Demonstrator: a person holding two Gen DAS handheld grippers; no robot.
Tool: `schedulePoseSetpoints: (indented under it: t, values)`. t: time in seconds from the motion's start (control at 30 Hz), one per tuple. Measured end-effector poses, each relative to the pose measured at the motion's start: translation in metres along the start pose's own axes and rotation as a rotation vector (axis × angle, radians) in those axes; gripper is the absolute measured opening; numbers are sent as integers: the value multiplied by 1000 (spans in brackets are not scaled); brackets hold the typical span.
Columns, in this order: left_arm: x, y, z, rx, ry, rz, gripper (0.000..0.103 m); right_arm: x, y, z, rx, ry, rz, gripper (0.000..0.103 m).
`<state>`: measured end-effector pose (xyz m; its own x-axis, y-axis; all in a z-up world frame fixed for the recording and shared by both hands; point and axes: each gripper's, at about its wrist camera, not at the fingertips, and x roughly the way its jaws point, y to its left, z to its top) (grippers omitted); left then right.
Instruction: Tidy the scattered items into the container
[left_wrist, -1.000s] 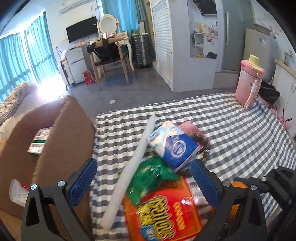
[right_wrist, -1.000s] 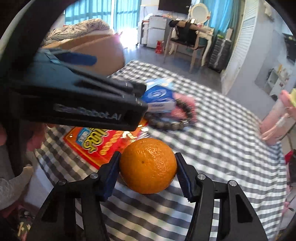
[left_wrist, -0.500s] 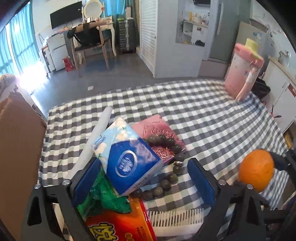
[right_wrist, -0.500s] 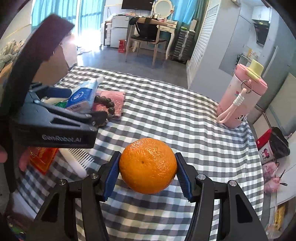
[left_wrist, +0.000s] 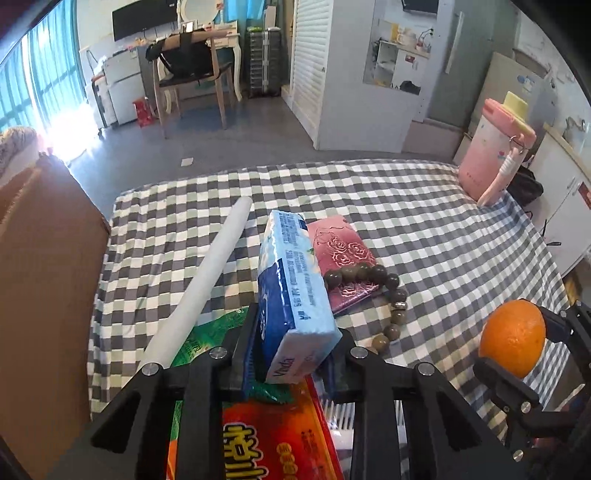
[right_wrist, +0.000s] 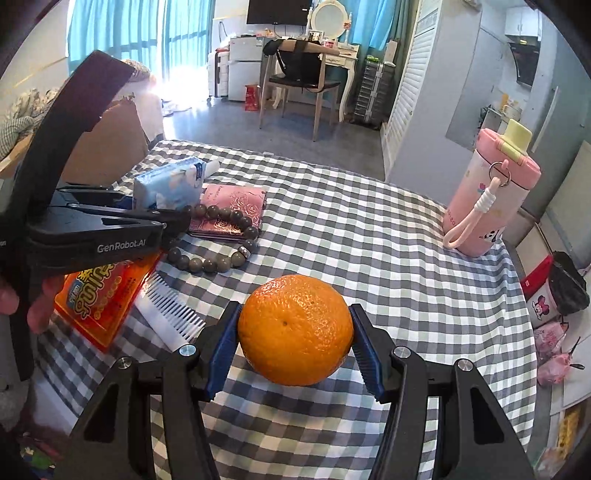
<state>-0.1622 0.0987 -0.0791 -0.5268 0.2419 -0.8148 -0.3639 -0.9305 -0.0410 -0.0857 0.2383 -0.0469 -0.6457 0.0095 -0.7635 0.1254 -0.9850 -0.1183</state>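
Note:
My left gripper (left_wrist: 291, 354) is shut on a blue tissue pack (left_wrist: 291, 288), tilted up above the checked table (left_wrist: 424, 221). My right gripper (right_wrist: 295, 339) is shut on an orange (right_wrist: 295, 328), held above the table; the orange also shows in the left wrist view (left_wrist: 513, 339). On the table lie a white roll (left_wrist: 207, 277), a green packet (left_wrist: 207, 336), an orange-red snack bag (left_wrist: 266, 435), a white comb (right_wrist: 166, 310), a bead bracelet (right_wrist: 218, 258) and a pink wallet (right_wrist: 232, 210). A brown cardboard box (left_wrist: 40, 277) stands at the table's left.
A pink water bottle (right_wrist: 491, 199) stands at the table's far right corner. A chair and desk (right_wrist: 303, 74) stand beyond the table. Bags (right_wrist: 561, 288) lie on the floor to the right.
My left gripper closed on the tissue pack and tipped it up on edge. My right gripper still holds the orange and has shifted slightly right over the table.

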Motion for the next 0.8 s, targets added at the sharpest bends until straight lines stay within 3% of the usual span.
schedulePoseSetpoints:
  t: [0.43, 0.8]
  values:
    - [-66, 1, 10, 19, -150, 57, 28, -26, 1, 12, 33, -66, 18, 57]
    - [-140, 27, 8, 15, -323, 108, 26, -51, 34, 34, -36, -140, 26, 57]
